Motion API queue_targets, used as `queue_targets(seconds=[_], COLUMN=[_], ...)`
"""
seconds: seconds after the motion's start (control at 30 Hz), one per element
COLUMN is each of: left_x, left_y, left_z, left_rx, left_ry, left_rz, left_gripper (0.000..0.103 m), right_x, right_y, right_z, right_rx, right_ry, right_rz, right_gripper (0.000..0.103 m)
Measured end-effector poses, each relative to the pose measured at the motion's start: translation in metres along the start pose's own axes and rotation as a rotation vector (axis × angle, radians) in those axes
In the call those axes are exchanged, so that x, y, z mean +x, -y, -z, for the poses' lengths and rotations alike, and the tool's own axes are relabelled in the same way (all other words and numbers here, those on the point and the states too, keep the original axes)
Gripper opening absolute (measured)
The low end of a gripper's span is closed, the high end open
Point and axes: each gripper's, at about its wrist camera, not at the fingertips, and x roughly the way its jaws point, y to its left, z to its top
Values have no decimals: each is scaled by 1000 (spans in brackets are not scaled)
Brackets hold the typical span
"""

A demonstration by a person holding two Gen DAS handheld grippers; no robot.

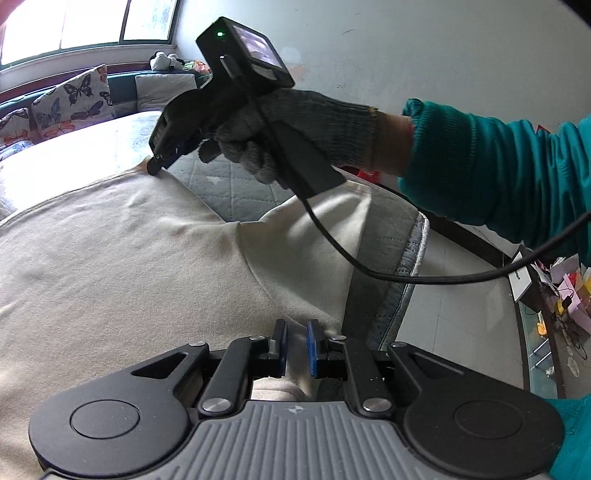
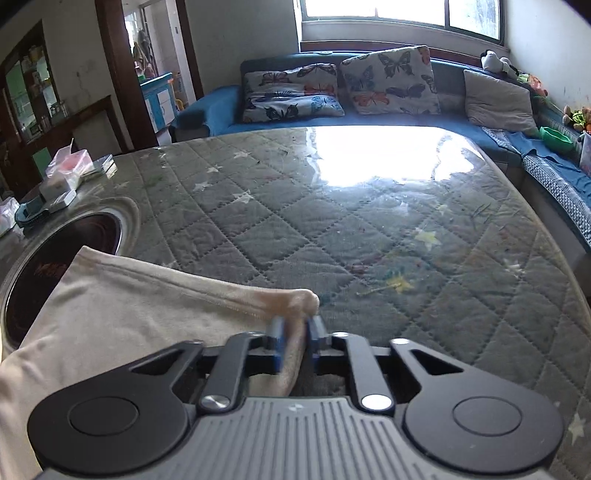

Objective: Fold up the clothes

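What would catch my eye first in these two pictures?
A large cream cloth garment sprawls over the grey quilted, star-printed mattress. A grey-gloved hand in a teal sleeve pinches its far corner with the black right gripper. Butterfly-print cushions lean beneath the bright window.

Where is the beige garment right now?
The beige garment lies spread on the quilted table cover, one side hanging over the table's edge; the left gripper pinches its near part and the right gripper its far corner.

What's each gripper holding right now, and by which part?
Left gripper pinches a fold of the beige garment at its near edge; right gripper grips its far corner.
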Motion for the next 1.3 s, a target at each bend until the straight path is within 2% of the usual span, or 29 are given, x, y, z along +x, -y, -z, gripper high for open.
queue_targets(seconds=[0.27, 0.37, 0.53, 0.6, 0.7, 0.97, 1.17, 1.3], left_x=[2, -2, -19, -30, -49, -89, -106, -107], left_y=[-2, -3, -7, -10, -22, -72, -86, -88], left_z=[-1, 0, 3, 5, 8, 25, 43, 51], left_rx=[-23, -27, -37, -40, -72, -260, -322, -339], left_ry=[6, 14, 49, 72, 106, 153, 158, 156], left_rz=[6, -9, -48, -83, -152, -377, -403, -404], left_gripper=[13, 17, 22, 28, 29, 29, 29, 29], right_x=[15, 12, -3, -10, -19, -10, 20, 41], right_y=[-1, 0, -10, -21, -41, -113, -177, -202], right_z=[-8, -9, -11, -12, -14, -22, -36, -44], right_rx=[-23, -26, -58, -89, -139, -264, -350, -366], right_ry=[13, 7, 29, 36, 42, 17, 4, -5], right_rz=[18, 22, 30, 14, -18, -165, -247, -267], right_gripper=[5, 13, 15, 15, 16, 16, 16, 25])
